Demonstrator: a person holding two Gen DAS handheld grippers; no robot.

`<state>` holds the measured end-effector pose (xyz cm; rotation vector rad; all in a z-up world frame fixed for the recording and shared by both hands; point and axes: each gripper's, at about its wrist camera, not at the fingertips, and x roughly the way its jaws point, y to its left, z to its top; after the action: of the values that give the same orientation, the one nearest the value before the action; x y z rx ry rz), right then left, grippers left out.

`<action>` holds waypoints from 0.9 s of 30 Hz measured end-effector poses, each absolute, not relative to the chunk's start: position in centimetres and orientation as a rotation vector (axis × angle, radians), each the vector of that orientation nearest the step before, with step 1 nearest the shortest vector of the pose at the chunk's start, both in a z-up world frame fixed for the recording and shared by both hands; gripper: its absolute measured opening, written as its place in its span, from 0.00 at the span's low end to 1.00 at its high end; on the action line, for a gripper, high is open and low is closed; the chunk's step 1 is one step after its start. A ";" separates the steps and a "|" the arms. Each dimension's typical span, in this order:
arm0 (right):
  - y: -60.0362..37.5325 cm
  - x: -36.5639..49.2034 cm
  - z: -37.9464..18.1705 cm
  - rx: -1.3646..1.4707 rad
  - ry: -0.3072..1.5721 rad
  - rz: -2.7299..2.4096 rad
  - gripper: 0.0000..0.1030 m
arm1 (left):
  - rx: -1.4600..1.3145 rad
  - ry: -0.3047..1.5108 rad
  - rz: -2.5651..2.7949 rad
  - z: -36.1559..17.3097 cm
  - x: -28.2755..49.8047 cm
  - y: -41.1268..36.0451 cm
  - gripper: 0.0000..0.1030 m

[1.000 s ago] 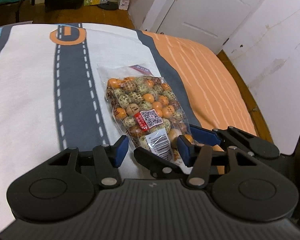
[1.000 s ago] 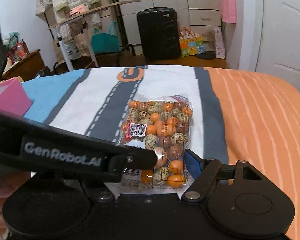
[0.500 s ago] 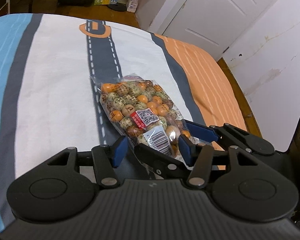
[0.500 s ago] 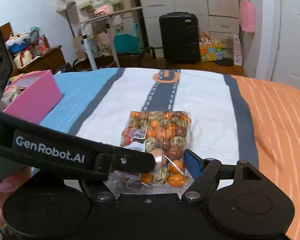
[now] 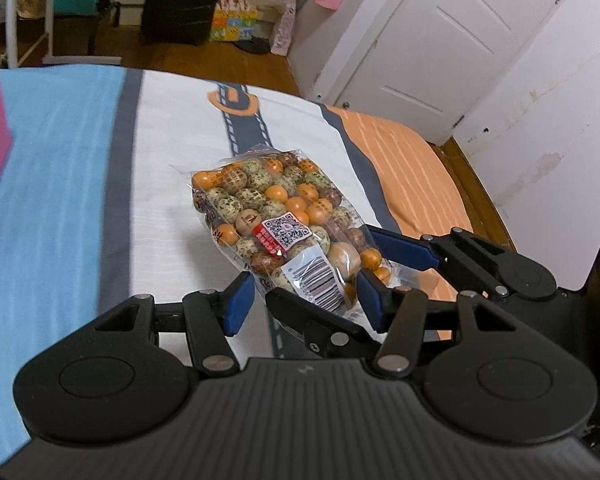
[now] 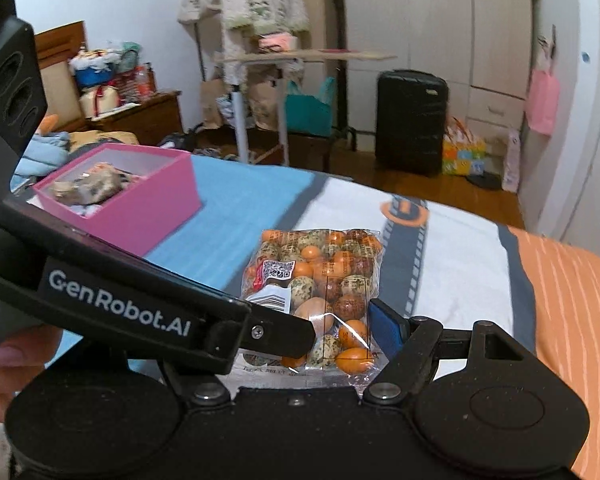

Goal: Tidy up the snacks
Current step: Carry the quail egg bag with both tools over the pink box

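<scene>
Both tongs bracket the near end of one snack bag (image 5: 276, 228). The left tongs (image 5: 304, 300) stand spread, blue pads either side of the barcode end; whether they touch the film is unclear. The right tongs (image 6: 340, 332) also flank it, grip uncertain. The bag lies over the bed (image 5: 160, 184). Only the right view shows, at 10 o'clock, the pink box's (image 6: 140, 208) contents; the left view catches just its edge at 9.

Striped bed cover (image 6: 452, 256), pink box (image 6: 140, 204) resting on its blue band
</scene>
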<state>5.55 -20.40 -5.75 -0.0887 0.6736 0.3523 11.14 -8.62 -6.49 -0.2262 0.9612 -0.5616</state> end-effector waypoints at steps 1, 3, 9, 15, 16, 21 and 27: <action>-19.8 5.3 -5.3 -0.097 0.666 0.364 0.77 | -0.223 0.955 -0.553 -6.0 10.8 -8.1 0.53; -18.7 5.0 -4.5 -0.110 0.650 0.387 0.77 | -0.222 0.939 -0.532 -4.9 10.0 -6.7 0.53; -14.4 4.7 -2.0 -0.149 0.597 0.470 0.77 | -0.225 0.894 -0.459 -2.0 8.6 -2.3 0.53; -10.0 5.6 -0.4 -0.169 0.565 0.547 0.77 | -0.252 0.849 -0.384 0.0 8.2 2.8 0.53; -9.3 5.7 -0.3 -0.175 0.560 0.558 0.77 | -0.256 0.840 -0.372 0.2 8.1 3.7 0.53; -5.2 7.1 0.6 -0.200 0.528 0.614 0.77 | -0.267 0.805 -0.306 1.4 8.6 8.2 0.53; 0.3 9.3 1.1 -0.212 0.521 0.664 0.77 | -0.291 0.783 -0.238 2.0 10.3 13.6 0.53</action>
<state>9.29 0.27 1.06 -0.2117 0.5214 0.6641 10.33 13.63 1.95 -0.2909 0.7830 -0.2377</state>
